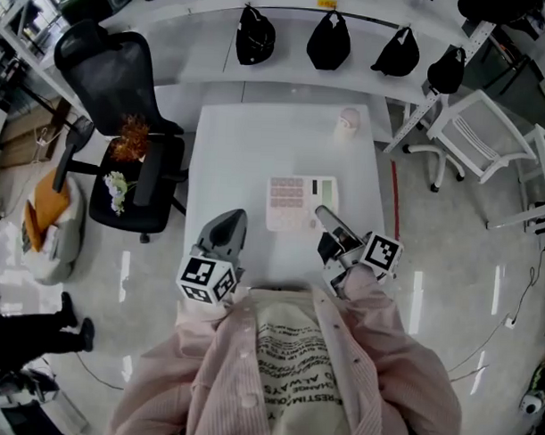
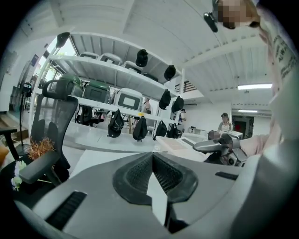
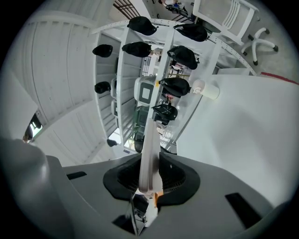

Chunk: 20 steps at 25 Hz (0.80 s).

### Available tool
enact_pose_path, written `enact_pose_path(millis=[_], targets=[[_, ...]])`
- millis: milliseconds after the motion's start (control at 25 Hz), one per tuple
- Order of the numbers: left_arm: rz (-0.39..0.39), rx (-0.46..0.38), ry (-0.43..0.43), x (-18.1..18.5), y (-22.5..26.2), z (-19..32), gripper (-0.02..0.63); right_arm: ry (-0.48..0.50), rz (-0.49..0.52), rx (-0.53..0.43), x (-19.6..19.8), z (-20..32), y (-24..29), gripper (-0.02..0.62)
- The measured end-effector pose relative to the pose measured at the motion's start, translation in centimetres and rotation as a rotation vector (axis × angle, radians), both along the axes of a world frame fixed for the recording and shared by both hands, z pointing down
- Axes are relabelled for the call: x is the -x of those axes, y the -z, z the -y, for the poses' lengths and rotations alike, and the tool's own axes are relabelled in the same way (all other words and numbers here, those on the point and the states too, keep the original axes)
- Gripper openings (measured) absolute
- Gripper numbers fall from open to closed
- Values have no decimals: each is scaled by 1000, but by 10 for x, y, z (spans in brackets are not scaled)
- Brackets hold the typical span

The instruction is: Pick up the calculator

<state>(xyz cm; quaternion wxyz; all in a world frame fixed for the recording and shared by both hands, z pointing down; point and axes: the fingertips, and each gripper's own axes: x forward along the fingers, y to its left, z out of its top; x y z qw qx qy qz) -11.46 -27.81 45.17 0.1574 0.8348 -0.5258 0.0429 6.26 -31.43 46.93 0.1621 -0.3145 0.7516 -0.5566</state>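
The calculator [image 1: 295, 202], pale pink with a small screen, is over the middle of the white table [image 1: 244, 149]. My right gripper [image 1: 329, 221] is shut on its near right edge. In the right gripper view the calculator [image 3: 150, 140] stands edge-on as a thin white slab pinched between the black pads [image 3: 175, 179]. My left gripper [image 1: 228, 225] hovers to the left of the calculator, apart from it, jaws together and holding nothing. From the left gripper [image 2: 152, 158] view, the calculator [image 2: 176, 144] and the right gripper [image 2: 216, 146] show to the right.
A small white cup [image 1: 349, 123] stands at the table's far right. A black office chair [image 1: 125, 82] with dried flowers [image 1: 130, 143] is on the left. Black caps [image 1: 329, 40] hang on a white rack behind. A white chair [image 1: 476, 130] stands at the right.
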Motion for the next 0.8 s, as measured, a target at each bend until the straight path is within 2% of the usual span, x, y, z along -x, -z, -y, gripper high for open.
enact_pose_path(millis=[160, 440, 800], targets=[[0, -43, 3, 1, 15, 1, 2, -9, 1, -29, -4, 0, 17, 77], [-40, -108, 18, 3, 44, 12, 2, -30, 67, -53, -10, 3, 41, 75], [2, -165, 18, 5, 67, 19, 2, -82, 118, -70, -26, 10, 56, 75]])
